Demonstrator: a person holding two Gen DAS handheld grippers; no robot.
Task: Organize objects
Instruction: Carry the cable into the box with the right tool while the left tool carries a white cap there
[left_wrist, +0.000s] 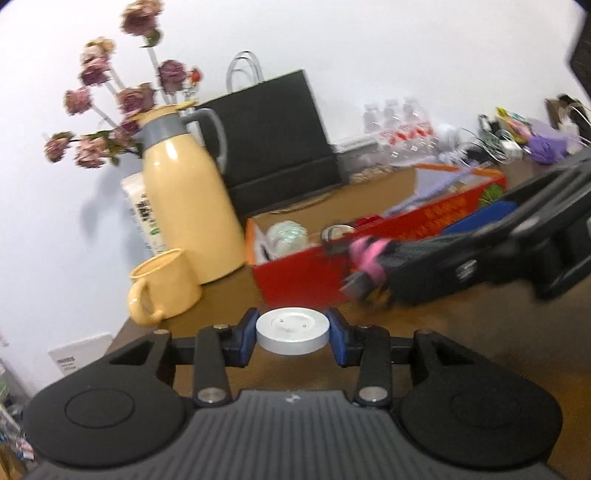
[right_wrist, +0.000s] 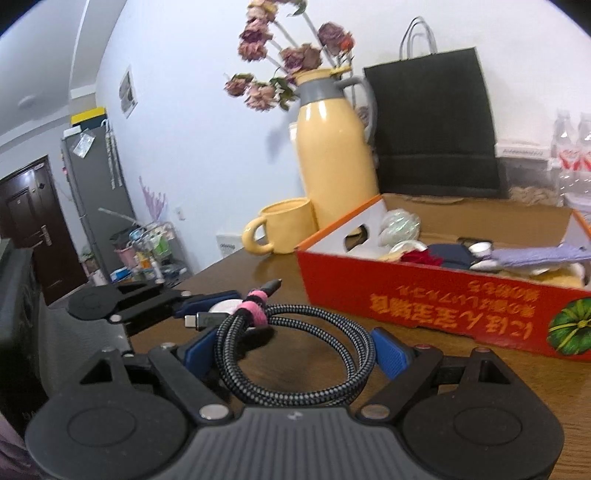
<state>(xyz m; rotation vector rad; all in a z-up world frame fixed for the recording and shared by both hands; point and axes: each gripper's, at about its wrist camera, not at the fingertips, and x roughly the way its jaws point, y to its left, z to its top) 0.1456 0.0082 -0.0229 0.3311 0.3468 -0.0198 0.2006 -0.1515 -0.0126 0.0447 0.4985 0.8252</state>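
My left gripper (left_wrist: 292, 330) is shut on a white round disc (left_wrist: 292, 328), held above the brown table (left_wrist: 461, 325). My right gripper (right_wrist: 295, 350) is shut on a coiled black braided cable (right_wrist: 295, 354) bound with a pink strap (right_wrist: 253, 312). The cable and right gripper show blurred in the left wrist view (left_wrist: 373, 269), in front of the red cardboard box (left_wrist: 299, 273). The left gripper with the disc (right_wrist: 229, 308) sits just left of the cable in the right wrist view. The open red box (right_wrist: 424, 299) holds several small items.
A yellow thermos jug (right_wrist: 332, 162) and yellow mug (right_wrist: 284, 230) stand left of the box, with dried flowers (right_wrist: 288, 55) behind. A black paper bag (right_wrist: 432, 125) stands at the wall. Water bottles (right_wrist: 572, 155) are at far right. The table edge drops off at left.
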